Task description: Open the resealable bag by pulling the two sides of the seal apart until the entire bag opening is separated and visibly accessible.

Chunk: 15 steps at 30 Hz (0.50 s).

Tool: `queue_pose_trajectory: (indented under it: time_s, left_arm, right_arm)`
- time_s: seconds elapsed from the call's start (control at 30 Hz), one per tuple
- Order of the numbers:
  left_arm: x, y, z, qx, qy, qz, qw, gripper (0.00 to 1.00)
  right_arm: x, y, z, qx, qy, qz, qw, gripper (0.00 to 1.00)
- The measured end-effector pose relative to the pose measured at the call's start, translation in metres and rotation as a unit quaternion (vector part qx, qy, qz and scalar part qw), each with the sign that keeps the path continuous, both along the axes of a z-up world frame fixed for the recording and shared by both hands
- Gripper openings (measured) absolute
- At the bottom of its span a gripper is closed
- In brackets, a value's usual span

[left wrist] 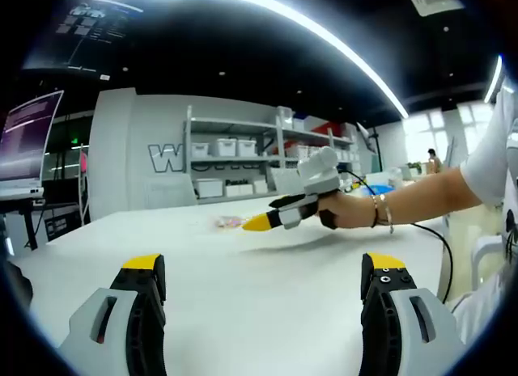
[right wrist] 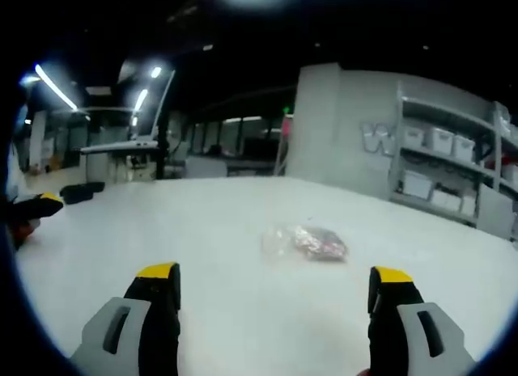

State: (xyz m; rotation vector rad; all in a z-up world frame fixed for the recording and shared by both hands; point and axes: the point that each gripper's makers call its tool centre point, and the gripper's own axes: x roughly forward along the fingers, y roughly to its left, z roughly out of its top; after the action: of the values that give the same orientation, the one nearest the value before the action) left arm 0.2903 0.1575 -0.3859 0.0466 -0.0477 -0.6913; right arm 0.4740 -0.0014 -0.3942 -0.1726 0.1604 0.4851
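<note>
Both sets of tongs gape wide and empty, the right tongs (right wrist: 273, 289) hovering with the sealed resealable bag (right wrist: 306, 242) lying just ahead on the white table (right wrist: 202, 222), left tongs (left wrist: 263, 283) well back, so approach comes first, then pinching each seal side.

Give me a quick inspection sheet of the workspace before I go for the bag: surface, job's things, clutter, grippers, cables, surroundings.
Surface: white table, bare around the bag.
Job's things: resealable bag lies on the table, contents inside; seal state too blurred to tell.
Clutter: nothing seen near the bag.
Grippers: left gripper open, holding nothing; right gripper open, holding nothing, aimed at the bag, not touching it; a hand holds it.
Cables: black cable hangs from the right gripper past the table edge.
Surroundings: shelving with white bins, monitor.
</note>
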Motion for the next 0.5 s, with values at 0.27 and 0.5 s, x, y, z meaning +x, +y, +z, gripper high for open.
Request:
queue_pose_trajectory:
  time_s: [0.27, 0.5]
  left_arm:
    - [0.000, 0.000, 0.000, 0.000, 0.000, 0.000, 1.0000, 1.00]
    - [0.000, 0.000, 0.000, 0.001, -0.001, -0.001, 1.0000, 1.00]
  right_arm:
    - [0.001, -0.013, 0.001, 0.010, -0.002, -0.005, 0.9999, 0.96]
    - [-0.008, -0.027, 0.005, 0.023, -0.004, -0.011, 0.9997, 0.96]
